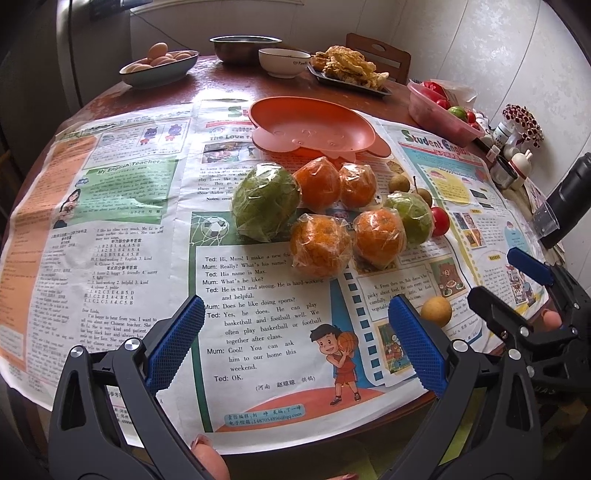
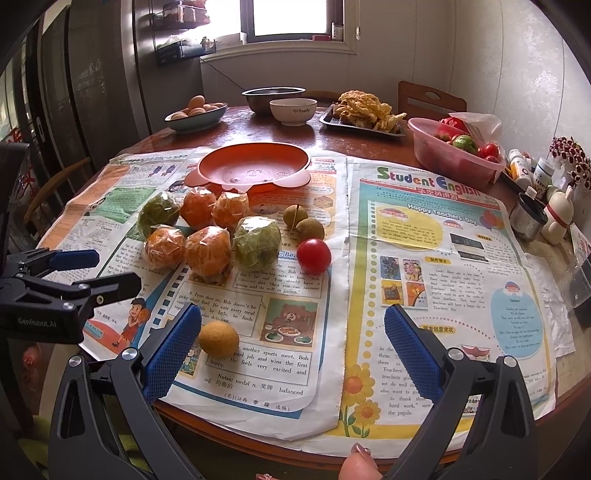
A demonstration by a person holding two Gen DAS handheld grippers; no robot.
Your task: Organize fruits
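Fruits unsorted before orange tray (image 2: 255, 168): both grippers, left gripper (image 1: 295, 347) and right gripper (image 2: 293, 349), gaping empty; I would straddle near yellow fruit (image 2: 218, 339) squarely, closing gently.

A home, prob. the eating corner by a kitchen. Round wood counter (image 2: 236, 129) w/ kids' newspapers (image 2: 424, 258) on it, a bowl of eggs (image 2: 195, 112), a tray of fried food (image 2: 365, 110), a steel bowl (image 2: 273, 98), a window (image 2: 295, 18) & a wood chair (image 2: 430, 98) by the wall.
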